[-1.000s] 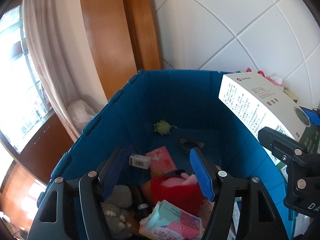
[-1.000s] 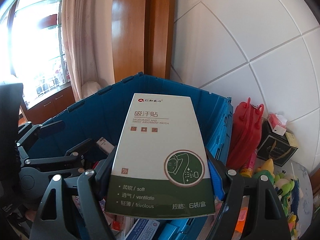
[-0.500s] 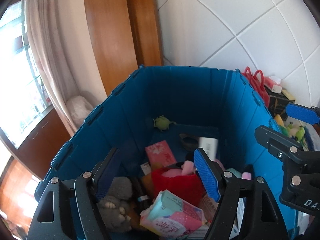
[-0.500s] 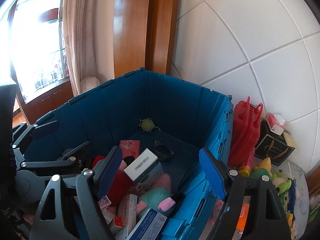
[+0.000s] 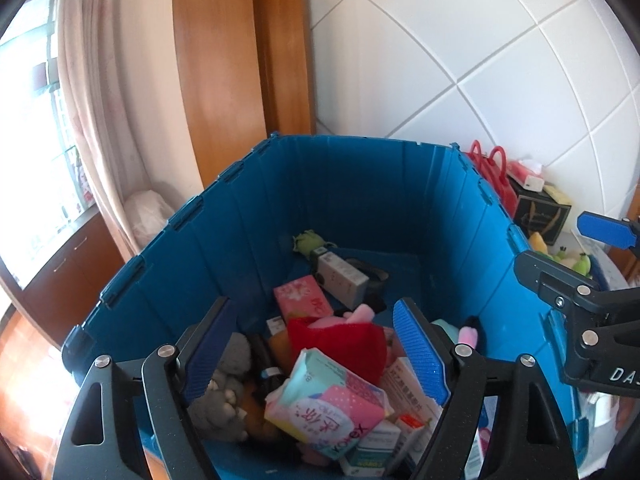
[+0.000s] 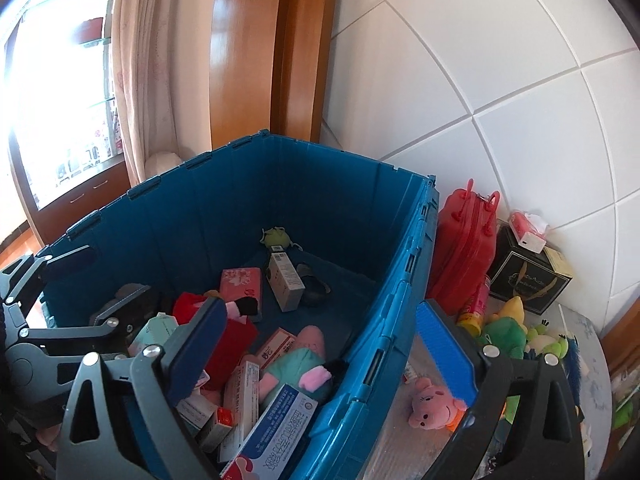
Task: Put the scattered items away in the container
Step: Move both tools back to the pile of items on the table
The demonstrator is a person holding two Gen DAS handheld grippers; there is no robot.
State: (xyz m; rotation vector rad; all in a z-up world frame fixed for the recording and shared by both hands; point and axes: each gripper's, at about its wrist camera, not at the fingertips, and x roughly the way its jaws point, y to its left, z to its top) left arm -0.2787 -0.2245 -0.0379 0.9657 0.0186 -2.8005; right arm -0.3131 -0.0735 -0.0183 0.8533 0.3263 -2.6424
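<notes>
The blue crate (image 5: 360, 184) (image 6: 224, 208) holds several boxes, packets and soft toys. A white and green box (image 5: 340, 280) (image 6: 285, 280) lies on the crate floor near a small green plush (image 6: 276, 237). My left gripper (image 5: 316, 352) hovers over the near end of the crate, its jaws opening with nothing between them. My right gripper (image 6: 320, 352) straddles the crate's right wall, jaws opening and empty. A pink plush (image 6: 434, 400) lies outside the crate, just under the right finger.
A red case (image 6: 464, 248), a black box (image 6: 528, 280) with a tissue pack (image 6: 528, 228) on it, and green plush toys (image 6: 504, 332) crowd the surface right of the crate. Tiled wall behind, wooden door frame and curtain at the left.
The right gripper held the white and green box a second ago; it let go and the box dropped into the crate. Both grippers' jaws have spread wider and shifted slightly.
</notes>
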